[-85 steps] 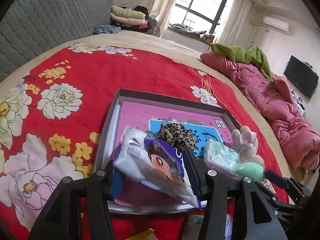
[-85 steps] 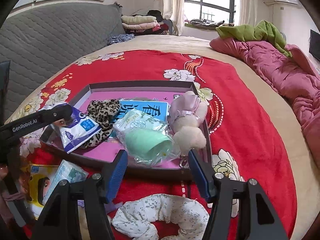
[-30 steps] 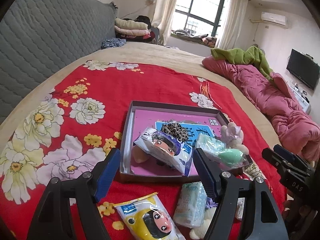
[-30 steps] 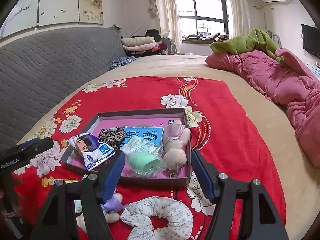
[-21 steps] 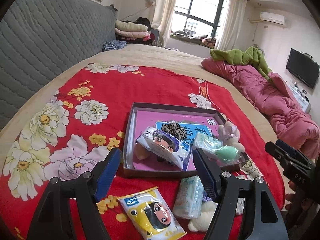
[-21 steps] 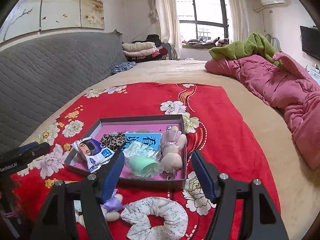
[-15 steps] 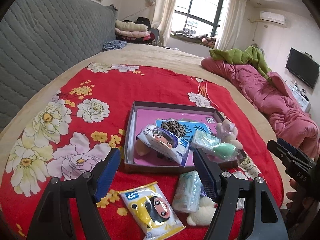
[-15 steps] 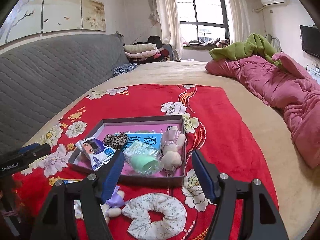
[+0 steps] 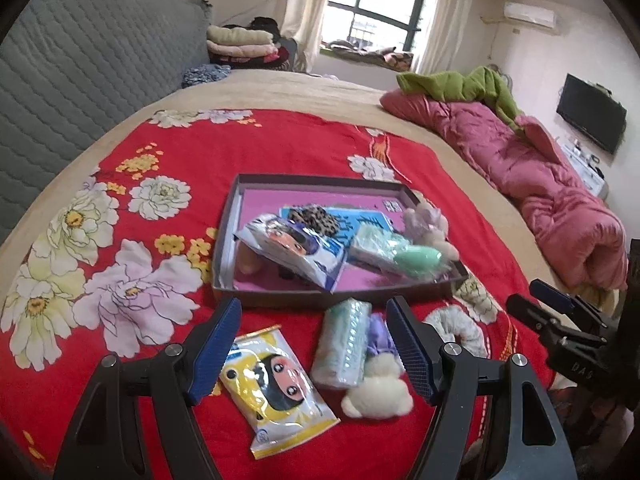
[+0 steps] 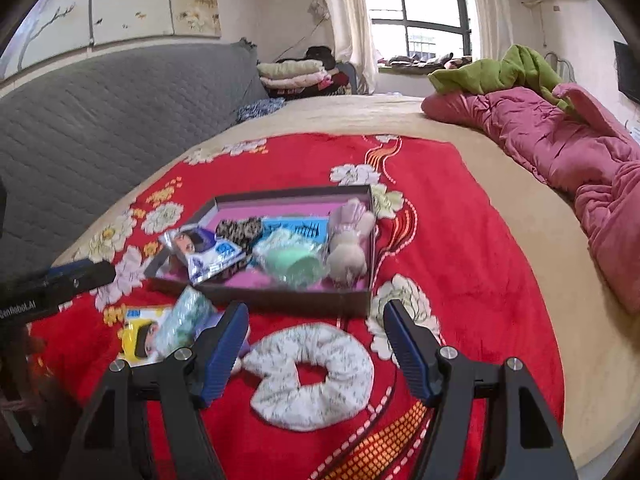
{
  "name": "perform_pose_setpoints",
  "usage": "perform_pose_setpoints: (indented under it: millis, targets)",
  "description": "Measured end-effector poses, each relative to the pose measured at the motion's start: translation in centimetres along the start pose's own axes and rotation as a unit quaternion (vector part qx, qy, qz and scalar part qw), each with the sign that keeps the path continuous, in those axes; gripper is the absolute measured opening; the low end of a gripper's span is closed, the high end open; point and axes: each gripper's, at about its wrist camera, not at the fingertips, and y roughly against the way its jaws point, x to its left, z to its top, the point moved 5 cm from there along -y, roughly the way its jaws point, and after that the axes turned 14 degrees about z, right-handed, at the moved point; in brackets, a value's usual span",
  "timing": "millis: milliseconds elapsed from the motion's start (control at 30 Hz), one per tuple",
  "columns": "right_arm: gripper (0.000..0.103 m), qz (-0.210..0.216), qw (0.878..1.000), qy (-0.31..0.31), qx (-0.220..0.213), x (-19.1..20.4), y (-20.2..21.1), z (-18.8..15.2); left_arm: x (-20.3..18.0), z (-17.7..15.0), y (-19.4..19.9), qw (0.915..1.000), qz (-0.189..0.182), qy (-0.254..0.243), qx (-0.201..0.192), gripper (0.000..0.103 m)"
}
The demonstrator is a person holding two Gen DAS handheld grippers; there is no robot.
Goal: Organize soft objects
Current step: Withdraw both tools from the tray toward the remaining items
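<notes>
A dark shallow box with a pink floor lies on the red flowered blanket. In it are a purple-and-white tissue pack, a leopard scrunchie, a bagged green sponge and a plush toy. In front of the box lie a yellow tissue pack, a green-white tissue pack, a cream plush and a white floral scrunchie. My left gripper is open above the loose packs. My right gripper is open above the white scrunchie.
A pink quilt with a green blanket lies along the right of the bed. A grey padded headboard runs along the left. Folded bedding is stacked near the window. A television hangs on the right wall.
Both grippers have drawn back from the box, which now looks smaller and farther. More of the loose packs, cream plush and white scrunchie show in front of it. Both grippers stay open.
</notes>
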Motion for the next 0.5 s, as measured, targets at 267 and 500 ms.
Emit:
perform_pose_setpoints:
  millis: [267, 500]
  targets:
    - [0.07, 0.016, 0.999, -0.003, 0.047, 0.2, -1.5, -2.5, -1.3, -1.5, -1.1, 0.9994, -0.01, -0.013, 0.03, 0.076]
    - [0.07, 0.018, 0.997, 0.002, 0.075, 0.5, -3.9, -4.2, -2.8, -3.0, -2.4, 0.9982, -0.008, -0.038, 0.045, 0.076]
